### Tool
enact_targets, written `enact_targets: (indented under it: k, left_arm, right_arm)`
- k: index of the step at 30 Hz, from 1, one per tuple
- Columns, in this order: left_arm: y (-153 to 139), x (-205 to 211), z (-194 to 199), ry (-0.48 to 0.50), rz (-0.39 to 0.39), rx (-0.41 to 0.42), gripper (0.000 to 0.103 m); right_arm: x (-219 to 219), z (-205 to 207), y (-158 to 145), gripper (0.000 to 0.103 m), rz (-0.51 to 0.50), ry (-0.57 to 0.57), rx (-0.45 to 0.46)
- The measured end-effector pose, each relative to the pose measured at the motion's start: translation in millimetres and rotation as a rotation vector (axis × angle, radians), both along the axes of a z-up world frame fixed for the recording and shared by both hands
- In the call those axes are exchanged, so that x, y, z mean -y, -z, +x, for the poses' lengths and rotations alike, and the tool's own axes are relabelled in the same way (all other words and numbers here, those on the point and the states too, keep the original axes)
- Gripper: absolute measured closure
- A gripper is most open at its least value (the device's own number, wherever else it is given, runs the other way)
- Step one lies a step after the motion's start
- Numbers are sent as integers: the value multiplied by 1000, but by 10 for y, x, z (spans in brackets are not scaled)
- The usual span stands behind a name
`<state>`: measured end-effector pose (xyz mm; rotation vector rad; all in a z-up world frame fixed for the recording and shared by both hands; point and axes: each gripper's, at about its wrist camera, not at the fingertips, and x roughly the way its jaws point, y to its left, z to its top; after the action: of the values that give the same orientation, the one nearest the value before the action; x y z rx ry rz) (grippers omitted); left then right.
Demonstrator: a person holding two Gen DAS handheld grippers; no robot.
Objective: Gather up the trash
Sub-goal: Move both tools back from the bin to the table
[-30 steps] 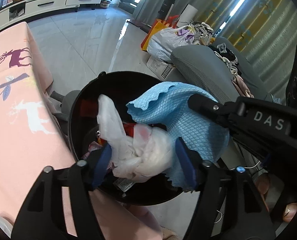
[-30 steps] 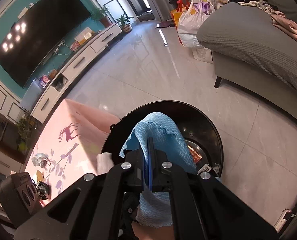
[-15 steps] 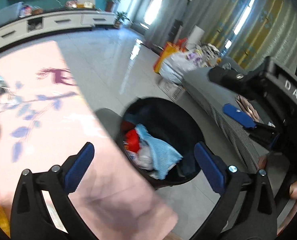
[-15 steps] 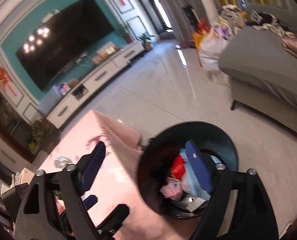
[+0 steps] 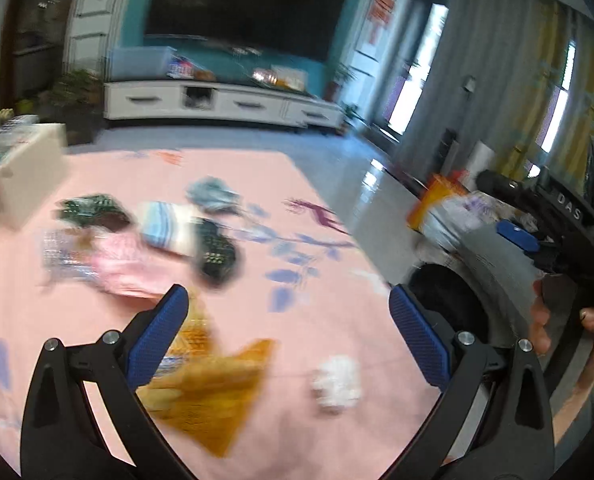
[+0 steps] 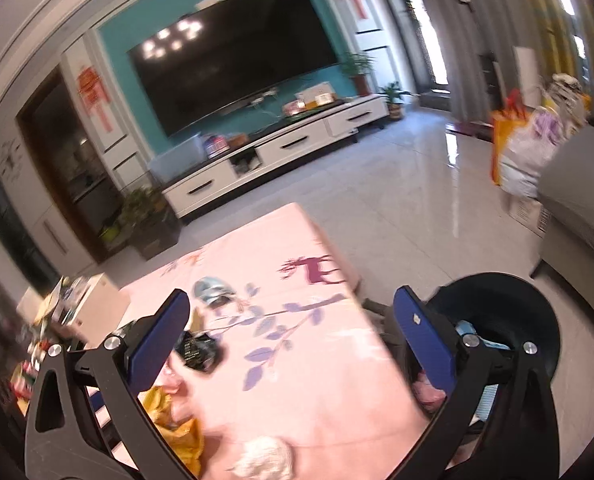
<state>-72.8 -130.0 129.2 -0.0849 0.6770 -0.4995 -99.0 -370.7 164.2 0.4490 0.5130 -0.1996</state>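
Observation:
My left gripper [image 5: 285, 300] hangs open and empty over the pink tablecloth [image 5: 317, 208]. Below it lie a yellow wrapper [image 5: 217, 392] and a white crumpled tissue [image 5: 337, 384]. Further back are a black wrapper [image 5: 217, 252], a striped packet [image 5: 169, 228] and a pink packet [image 5: 117, 260]. My right gripper [image 6: 293, 300] has its jaws opening with nothing between them. It also shows at the right of the left wrist view [image 5: 493, 204]. The black bin [image 6: 529, 304] stands off the table's right edge and holds the blue cloth [image 6: 467, 326].
A grey sofa [image 6: 577, 200] and stuffed bags [image 6: 521, 152] stand right of the bin. A white TV cabinet [image 6: 281, 148] lines the far wall across bare tiled floor. A white box [image 5: 21, 172] and clutter sit at the table's left end.
Both grippers let go over the bin: the white tissue bundle and the blue cloth dropped in. Both then rose and swung left from the bin towards the table.

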Motion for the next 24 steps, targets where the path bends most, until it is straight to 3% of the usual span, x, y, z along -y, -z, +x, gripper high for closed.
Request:
enact_targets:
  k: [5,9,13,18,24]
  left_arm:
    - [134,-587,37,-164,31,51,3]
    - [350,-941,152,-278,12,34,3]
    - [518,-1189,180,-355,24,73,3]
    - [597,-1298,273,-351,24,29,3]
    - [667,-1277,303,-357,131,36,3]
  right_arm:
    - [-374,238,19,3,-19,-78,-26]
    - [-716,438,127,3,-97,-116,-74]
    - [-1033,623,301,3,-168,-151,-124]
    - [-1313,741,469,3,-224,-192,-110]
    - [-1451,878,678,3,-207,-246,-79]
